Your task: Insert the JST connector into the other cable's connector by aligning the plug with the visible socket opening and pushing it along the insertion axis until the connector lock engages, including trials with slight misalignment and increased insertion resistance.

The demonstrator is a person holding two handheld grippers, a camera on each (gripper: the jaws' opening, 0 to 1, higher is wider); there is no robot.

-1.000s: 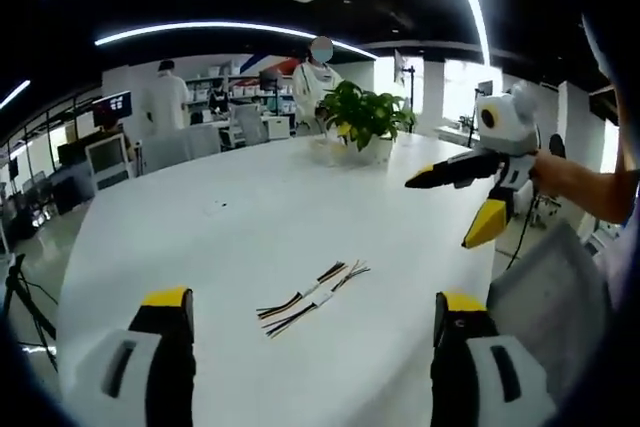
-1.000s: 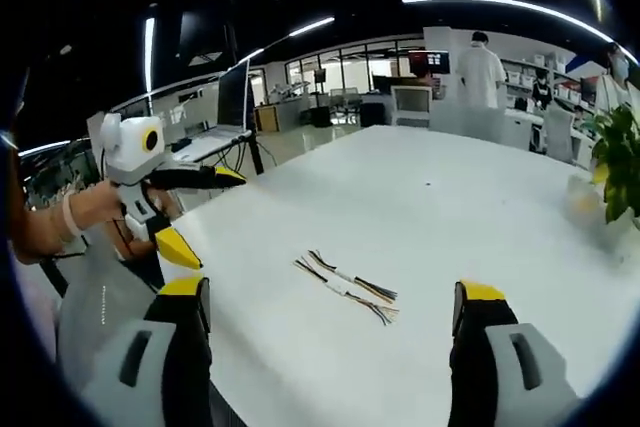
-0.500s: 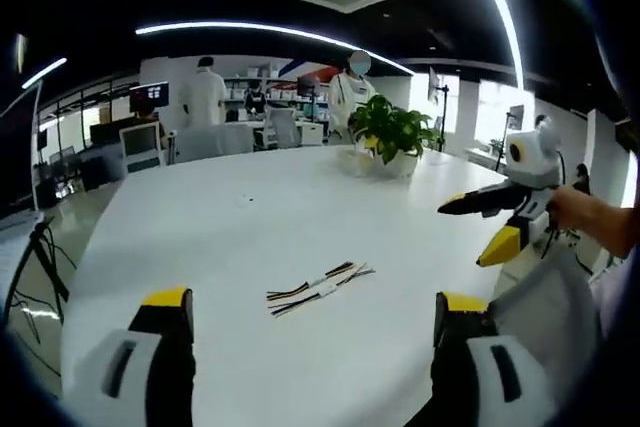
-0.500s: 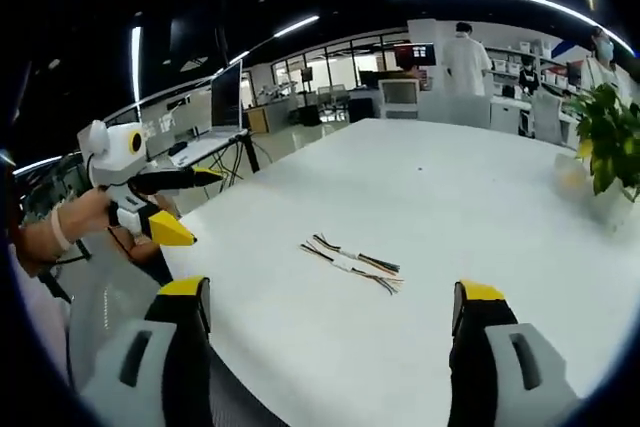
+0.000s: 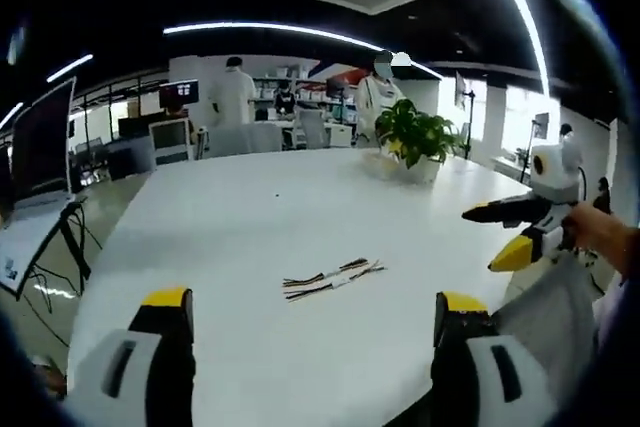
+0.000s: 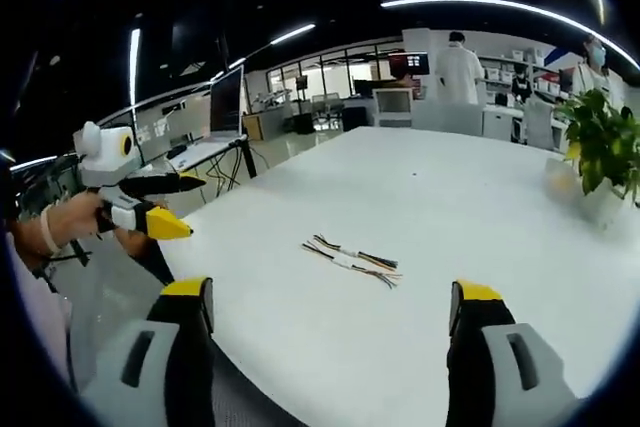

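1. Two JST cables (image 5: 333, 278) lie side by side on the white table (image 5: 250, 237), near its front edge.
2. Left gripper (image 5: 312, 365): jaws wide apart, holding nothing.
3. Right gripper (image 6: 333, 352): jaws wide apart, holding nothing.
4. A potted plant (image 5: 415, 137) stands near the far edge.

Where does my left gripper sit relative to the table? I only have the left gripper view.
Observer: In the right gripper view, the left gripper is off the table's edge, jaws apart.
Operator: Is anything in it?
Observer: No, nothing sits between its jaws. A hand with a pale wristband holds it.
Operator: And the cables, seen from the right side?
Observer: The cables lie flat on the table ahead of the right gripper, clear of its wide-open jaws.
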